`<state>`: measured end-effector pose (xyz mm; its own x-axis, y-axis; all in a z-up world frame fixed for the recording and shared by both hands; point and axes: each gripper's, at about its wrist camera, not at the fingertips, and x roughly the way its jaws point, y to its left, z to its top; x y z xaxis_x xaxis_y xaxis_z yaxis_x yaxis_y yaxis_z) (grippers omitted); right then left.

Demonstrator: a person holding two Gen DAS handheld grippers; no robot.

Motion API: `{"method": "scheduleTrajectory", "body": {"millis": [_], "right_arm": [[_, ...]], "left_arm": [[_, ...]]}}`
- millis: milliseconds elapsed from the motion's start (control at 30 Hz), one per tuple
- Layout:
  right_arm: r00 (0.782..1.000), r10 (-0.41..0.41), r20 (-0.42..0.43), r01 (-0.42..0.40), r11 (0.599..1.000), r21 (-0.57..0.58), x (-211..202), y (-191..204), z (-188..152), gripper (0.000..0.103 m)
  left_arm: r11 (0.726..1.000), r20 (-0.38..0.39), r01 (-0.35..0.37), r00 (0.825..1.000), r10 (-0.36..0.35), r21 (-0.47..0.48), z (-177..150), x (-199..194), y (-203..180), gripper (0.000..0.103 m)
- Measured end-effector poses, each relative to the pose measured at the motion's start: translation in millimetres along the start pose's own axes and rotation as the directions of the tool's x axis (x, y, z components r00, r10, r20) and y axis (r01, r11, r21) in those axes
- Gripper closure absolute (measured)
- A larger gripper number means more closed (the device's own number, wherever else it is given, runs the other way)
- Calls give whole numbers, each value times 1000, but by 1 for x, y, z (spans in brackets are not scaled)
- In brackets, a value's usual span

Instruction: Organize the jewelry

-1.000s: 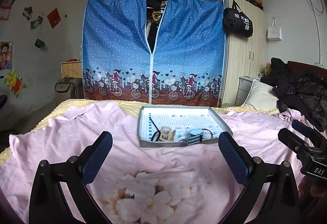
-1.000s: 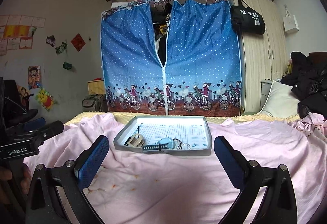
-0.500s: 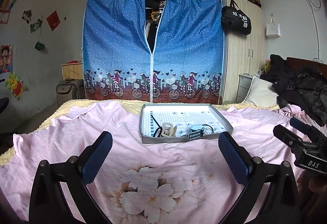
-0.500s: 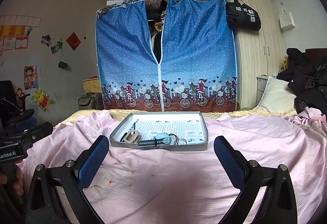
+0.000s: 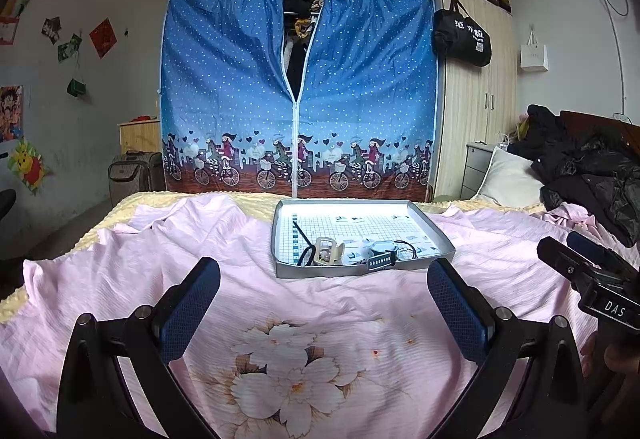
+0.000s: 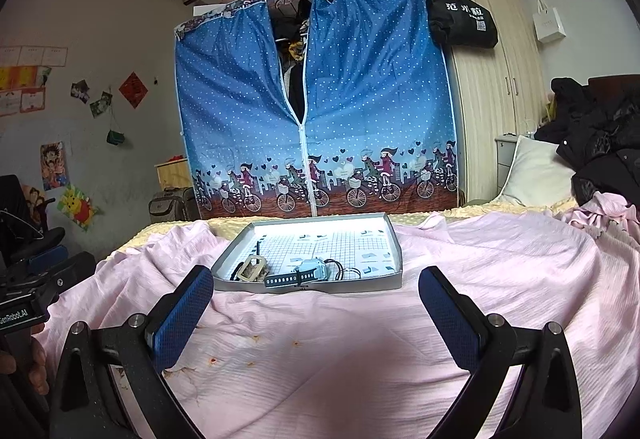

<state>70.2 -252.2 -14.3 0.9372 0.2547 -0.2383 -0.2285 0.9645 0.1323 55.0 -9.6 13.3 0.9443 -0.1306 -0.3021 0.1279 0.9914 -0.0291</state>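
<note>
A: Your left hand-held gripper (image 5: 323, 313) and right hand-held gripper (image 6: 316, 315), both spread and empty, now sit farther back than before.

B: The shallow grey metal tray (image 5: 442, 239) holding the jewelry lies on the pink floral bedsheet (image 5: 280, 351); open sheet surrounds its rim.

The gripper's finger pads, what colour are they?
Dark blue with a fine mesh texture, on black arms; the right gripper's finger pads show it best, in the right wrist view.

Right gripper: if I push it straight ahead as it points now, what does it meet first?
Probably the tray's near wall, around the watch; only pink bedspread lies before it. The right gripper looks open, depth uncertain.
</note>
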Motion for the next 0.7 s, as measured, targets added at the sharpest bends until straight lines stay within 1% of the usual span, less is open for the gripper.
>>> {"method": "scheduleTrajectory", "body": {"millis": [700], "right_arm": [[1000,1,-3,-1,1000,-12,0,-1,-2,0]], "left_arm": [[1000,-1,1,1000,-1,3,-1,0,1,1]]}}
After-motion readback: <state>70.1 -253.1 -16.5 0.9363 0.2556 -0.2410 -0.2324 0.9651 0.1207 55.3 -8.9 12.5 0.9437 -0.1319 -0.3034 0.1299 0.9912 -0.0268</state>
